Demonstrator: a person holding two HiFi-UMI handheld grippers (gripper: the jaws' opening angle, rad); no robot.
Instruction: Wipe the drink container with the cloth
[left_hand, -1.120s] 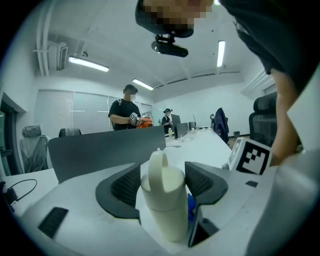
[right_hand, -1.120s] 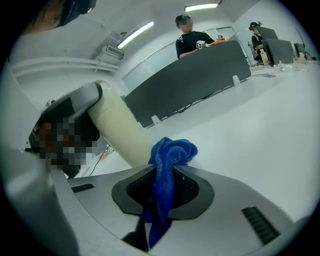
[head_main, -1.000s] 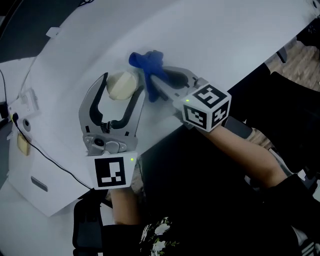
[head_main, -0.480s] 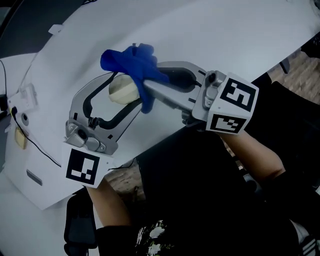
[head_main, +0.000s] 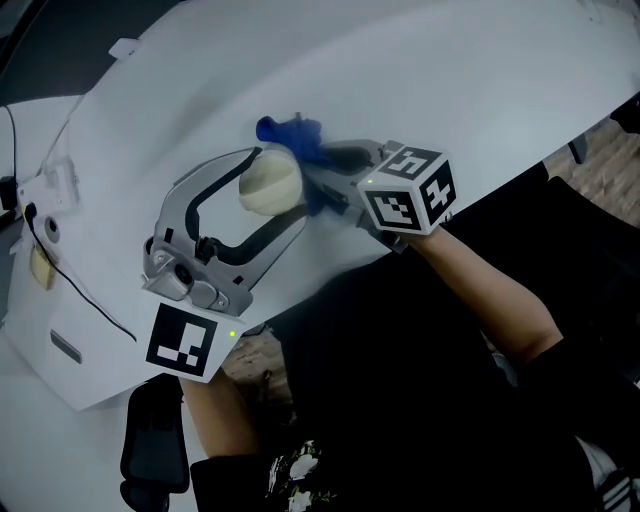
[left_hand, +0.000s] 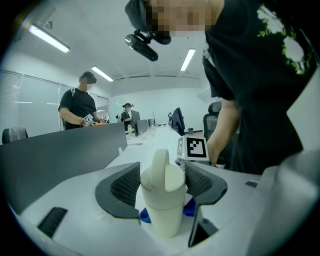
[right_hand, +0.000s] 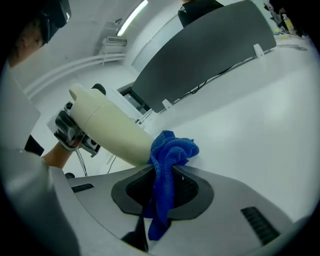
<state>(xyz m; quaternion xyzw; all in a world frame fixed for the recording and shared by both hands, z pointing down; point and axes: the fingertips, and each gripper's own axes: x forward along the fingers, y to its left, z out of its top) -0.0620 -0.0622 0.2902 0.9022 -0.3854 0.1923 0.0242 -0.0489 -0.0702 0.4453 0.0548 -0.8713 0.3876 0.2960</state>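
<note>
The left tool (head_main: 272, 183) has its two jaws spread wide around the cream-coloured, lidded drink container (left_hand: 161, 210); in the left gripper view the ribbed dark pads (left_hand: 125, 184) press on the container's upper body from both sides, so the container is gripped just below its lid; a raised cream loop stands on top of that lid. Whether the container's base touches the white tabletop (head_main: 450, 80) cannot be told.

The right tool (right_hand: 165, 192) is closed tight on a crumpled blue cloth (head_main: 290, 132); the cloth's loose end hangs down between the jaws, and its bunched end lies against the container's lower side, on the side away from the person. In the right gripper view the container leans across the frame, with its foot at the cloth.

The right tool's marker cube (head_main: 405, 190) sits just right of the container in the head view; the left tool's marker cube (head_main: 185, 340) lies below and left of the container, near the tabletop's edge.
</note>
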